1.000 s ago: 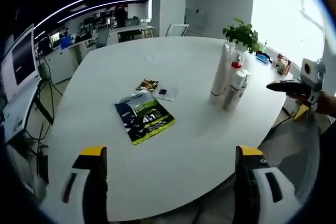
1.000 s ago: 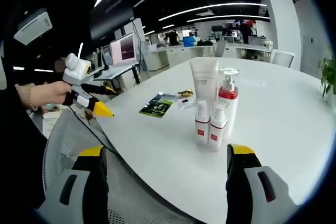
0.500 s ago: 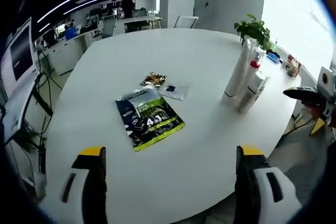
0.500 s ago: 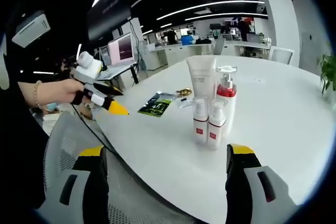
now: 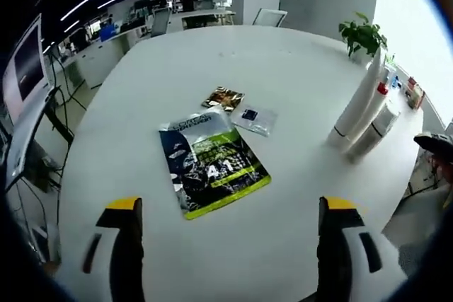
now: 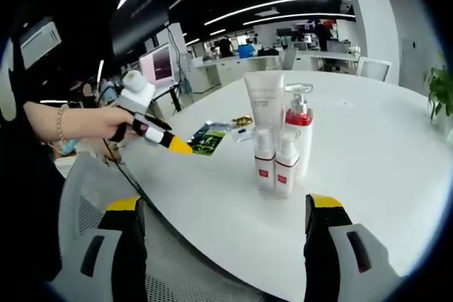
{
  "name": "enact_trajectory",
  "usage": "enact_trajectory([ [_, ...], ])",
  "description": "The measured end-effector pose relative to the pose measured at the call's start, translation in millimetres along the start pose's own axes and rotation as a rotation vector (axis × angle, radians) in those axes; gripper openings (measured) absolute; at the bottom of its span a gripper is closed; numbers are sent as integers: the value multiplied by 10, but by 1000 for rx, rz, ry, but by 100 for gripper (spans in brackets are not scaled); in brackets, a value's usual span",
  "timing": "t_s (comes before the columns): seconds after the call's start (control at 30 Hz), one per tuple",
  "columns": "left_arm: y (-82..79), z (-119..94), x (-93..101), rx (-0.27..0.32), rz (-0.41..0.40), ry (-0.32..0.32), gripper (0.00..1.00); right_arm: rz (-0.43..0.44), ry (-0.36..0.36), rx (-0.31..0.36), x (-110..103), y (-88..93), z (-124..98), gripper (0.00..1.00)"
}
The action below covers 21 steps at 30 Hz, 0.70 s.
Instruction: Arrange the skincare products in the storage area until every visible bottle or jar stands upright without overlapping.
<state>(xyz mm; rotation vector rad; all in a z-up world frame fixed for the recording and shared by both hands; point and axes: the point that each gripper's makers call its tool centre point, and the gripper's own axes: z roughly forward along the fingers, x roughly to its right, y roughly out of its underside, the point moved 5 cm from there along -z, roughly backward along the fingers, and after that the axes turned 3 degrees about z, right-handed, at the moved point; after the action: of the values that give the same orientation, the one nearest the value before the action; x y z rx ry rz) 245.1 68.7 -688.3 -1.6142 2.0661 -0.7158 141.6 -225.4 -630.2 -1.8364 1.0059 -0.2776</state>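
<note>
Approach step: left gripper (image 5: pixel 230 252) and right gripper (image 6: pixel 225 245) both spread wide and empty, skincare bottles (image 6: pixel 279 143) clustered upright on white table (image 6: pixel 368 175) (sachets (image 5: pixel 212 160) lying flat beyond), next probably spacing bottles apart.

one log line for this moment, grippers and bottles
left gripper: open, over pouch | right gripper: open, empty | bottles: upright, grouped

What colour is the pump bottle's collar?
Red, on the pump bottle; clearest in the right gripper view.
</note>
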Motion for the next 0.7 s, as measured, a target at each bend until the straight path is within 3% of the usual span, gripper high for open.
enact_trajectory([
  [0.4, 73, 294, -100, -64, -126, -52, 99, 18, 20, -24, 48, 18, 47, 92],
  [0.7, -52, 465, -137, -63, -196, -84, 99, 34, 30, -29, 73, 28, 53, 92],
])
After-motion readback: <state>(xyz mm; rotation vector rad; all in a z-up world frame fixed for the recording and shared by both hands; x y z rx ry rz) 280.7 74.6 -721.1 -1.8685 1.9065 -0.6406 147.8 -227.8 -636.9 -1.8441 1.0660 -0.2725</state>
